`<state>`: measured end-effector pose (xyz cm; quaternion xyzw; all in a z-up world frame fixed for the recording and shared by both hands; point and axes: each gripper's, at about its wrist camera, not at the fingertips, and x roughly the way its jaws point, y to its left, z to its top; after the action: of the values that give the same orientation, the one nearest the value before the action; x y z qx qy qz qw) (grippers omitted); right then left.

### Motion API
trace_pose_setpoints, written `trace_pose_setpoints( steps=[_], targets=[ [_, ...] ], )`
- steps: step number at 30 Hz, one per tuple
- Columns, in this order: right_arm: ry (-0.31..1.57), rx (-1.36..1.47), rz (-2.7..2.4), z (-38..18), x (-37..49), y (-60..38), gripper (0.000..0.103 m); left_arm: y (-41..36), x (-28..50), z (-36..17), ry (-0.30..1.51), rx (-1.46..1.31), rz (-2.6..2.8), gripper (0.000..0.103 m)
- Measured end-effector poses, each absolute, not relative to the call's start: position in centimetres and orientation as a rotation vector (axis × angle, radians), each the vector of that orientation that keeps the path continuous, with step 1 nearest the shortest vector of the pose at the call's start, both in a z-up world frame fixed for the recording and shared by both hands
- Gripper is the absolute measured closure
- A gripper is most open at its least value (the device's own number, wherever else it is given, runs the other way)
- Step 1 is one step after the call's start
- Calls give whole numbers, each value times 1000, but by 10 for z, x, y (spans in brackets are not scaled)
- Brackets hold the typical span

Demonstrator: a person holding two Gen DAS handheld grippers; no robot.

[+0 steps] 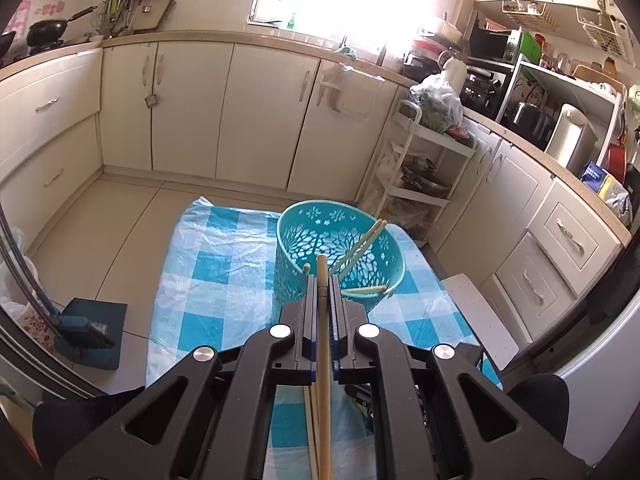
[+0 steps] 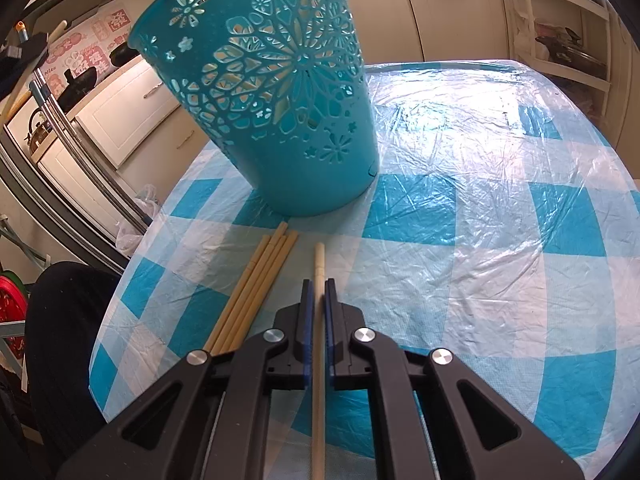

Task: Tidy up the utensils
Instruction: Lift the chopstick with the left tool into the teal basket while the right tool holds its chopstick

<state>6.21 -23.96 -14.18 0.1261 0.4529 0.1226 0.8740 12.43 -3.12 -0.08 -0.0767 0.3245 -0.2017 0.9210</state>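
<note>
A teal cut-out basket (image 1: 340,248) stands on the blue-and-white checked table cover (image 1: 216,264); several wooden chopsticks (image 1: 360,246) lean inside it. My left gripper (image 1: 321,280) is shut on a wooden chopstick (image 1: 322,320), held above the table just short of the basket's near rim. In the right wrist view the basket (image 2: 280,92) stands ahead to the left. My right gripper (image 2: 319,284) is shut on a pale chopstick (image 2: 319,272) low over the cover. Several loose chopsticks (image 2: 256,288) lie on the cover to its left.
Cream kitchen cabinets (image 1: 192,104) run along the far wall and right side. A white trolley (image 1: 420,160) with pans stands beyond the table. A dustpan and broom (image 1: 88,328) sit on the floor at left. The table edge (image 2: 120,280) curves at left.
</note>
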Motion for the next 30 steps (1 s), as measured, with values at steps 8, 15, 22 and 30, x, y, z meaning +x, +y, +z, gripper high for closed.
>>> trace_pose_setpoints(
  steps=[8, 15, 22, 30],
  targets=[
    [946, 263, 256, -142, 62, -240, 97, -17, 141, 44, 526, -255, -433, 98],
    [946, 263, 256, -143, 62, -241, 97, -32, 174, 67, 434, -296, -401, 98],
    [946, 273, 258, -141, 63, -241, 97, -68, 221, 56, 398, -274, -336, 98],
    [947, 281, 264, -142, 64, -241, 97, -88, 250, 30, 405, -244, -276, 98]
  ],
)
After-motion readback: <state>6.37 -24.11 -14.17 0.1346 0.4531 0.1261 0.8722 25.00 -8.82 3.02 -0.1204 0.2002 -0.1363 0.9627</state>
